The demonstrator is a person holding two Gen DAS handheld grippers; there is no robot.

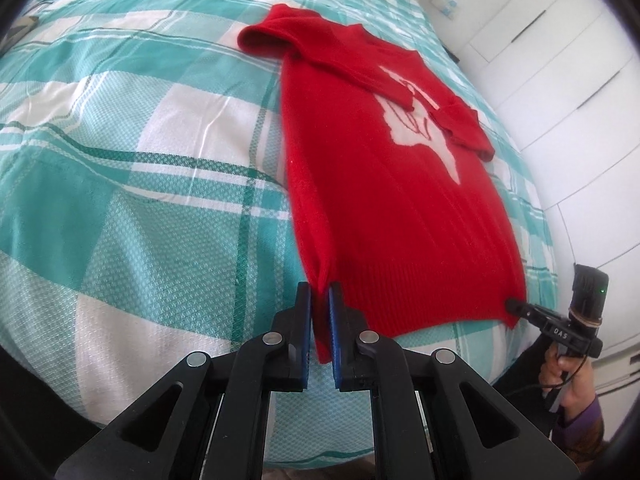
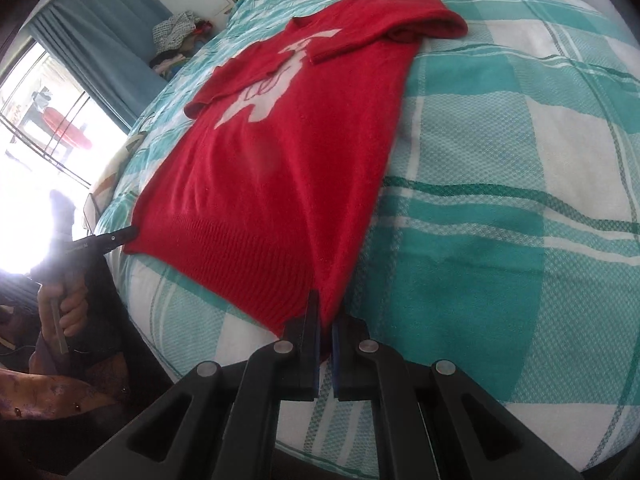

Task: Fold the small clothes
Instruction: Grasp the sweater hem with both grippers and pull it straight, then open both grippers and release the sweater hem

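Left wrist: left hand-held gripper pinches red sweater hem; right hand-held gripper, marked "DAS", likewise.

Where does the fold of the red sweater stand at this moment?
Done: both sleeves of the red sweater are folded in across its chest, and it lies flat on the checked bedspread. In hand: the left hand-held gripper and the right hand-held gripper are each shut on a hem corner. Left: bringing the hem up toward the collar; no lengthwise fold shows yet.
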